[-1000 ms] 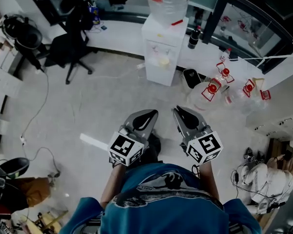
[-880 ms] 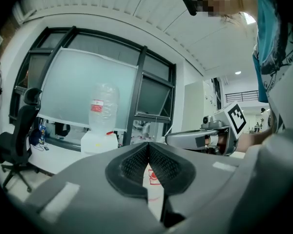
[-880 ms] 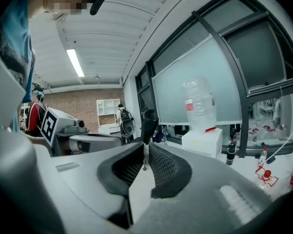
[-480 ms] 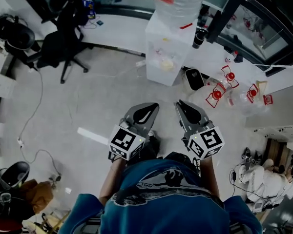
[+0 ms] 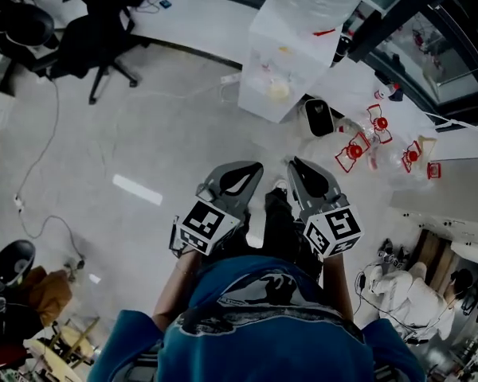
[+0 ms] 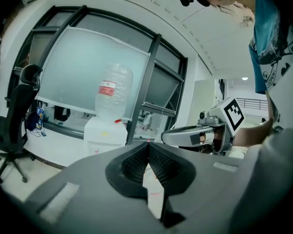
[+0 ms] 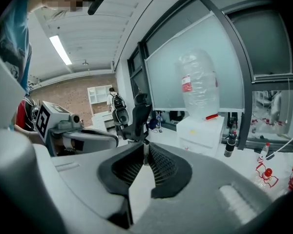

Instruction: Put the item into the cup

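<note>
head view: left gripper [image 5: 245, 173] and right gripper [image 5: 299, 170] side by side at frame centre, both sets of fingers pressed together, holding nothing. no item or cup in any view. risk, i'd say: clear red-capped bottles [image 5: 354, 151] on the pale floor [image 5: 143, 134], centre right, getting kicked.

Floor [image 5: 143, 126]: pale, polished, glossy (a light strip mirrors in it). Water dispenser [image 5: 283, 62]: smooth white plastic. Bottle [image 6: 115, 89] on top: clear plastic, red paper label. Office chair [image 5: 92, 34]: matt black. Shirt [image 5: 255, 325]: teal cloth, printed. Left gripper [image 6: 148, 147] and right gripper [image 7: 145, 150]: matt grey plastic shells. Pads [image 6: 134, 165]: black, finely ribbed, rubbery look. Marker cube [image 5: 203, 225]: matt black-and-white print.
</note>
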`<action>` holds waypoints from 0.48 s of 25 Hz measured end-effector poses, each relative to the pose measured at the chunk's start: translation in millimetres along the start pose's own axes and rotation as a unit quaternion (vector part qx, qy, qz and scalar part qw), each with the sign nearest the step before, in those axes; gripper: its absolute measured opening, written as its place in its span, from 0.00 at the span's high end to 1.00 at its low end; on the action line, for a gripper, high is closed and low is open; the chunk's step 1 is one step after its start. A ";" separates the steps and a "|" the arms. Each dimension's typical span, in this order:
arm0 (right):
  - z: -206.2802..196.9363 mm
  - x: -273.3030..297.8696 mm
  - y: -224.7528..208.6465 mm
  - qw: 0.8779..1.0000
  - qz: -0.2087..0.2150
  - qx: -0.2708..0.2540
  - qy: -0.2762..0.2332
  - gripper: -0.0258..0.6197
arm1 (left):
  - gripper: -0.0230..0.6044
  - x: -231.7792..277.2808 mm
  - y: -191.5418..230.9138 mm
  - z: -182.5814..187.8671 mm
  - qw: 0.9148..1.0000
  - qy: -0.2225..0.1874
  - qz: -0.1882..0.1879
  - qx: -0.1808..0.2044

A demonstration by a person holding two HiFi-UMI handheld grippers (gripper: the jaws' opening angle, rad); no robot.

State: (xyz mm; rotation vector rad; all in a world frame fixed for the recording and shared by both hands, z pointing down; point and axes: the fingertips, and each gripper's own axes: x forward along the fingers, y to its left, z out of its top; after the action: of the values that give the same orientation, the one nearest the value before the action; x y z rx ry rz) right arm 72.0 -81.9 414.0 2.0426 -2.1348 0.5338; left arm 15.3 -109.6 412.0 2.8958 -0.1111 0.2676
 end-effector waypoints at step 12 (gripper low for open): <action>-15.7 81.4 -104.4 1.000 -0.012 0.000 0.027 0.91 | 0.94 59.5 51.4 7.8 0.998 0.015 0.057 -0.013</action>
State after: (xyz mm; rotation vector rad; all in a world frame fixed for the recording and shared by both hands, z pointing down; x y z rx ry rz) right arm 167.2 -154.4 472.6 2.0278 -2.0776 0.5800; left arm 70.0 -164.6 427.1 2.8618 -0.2722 0.3275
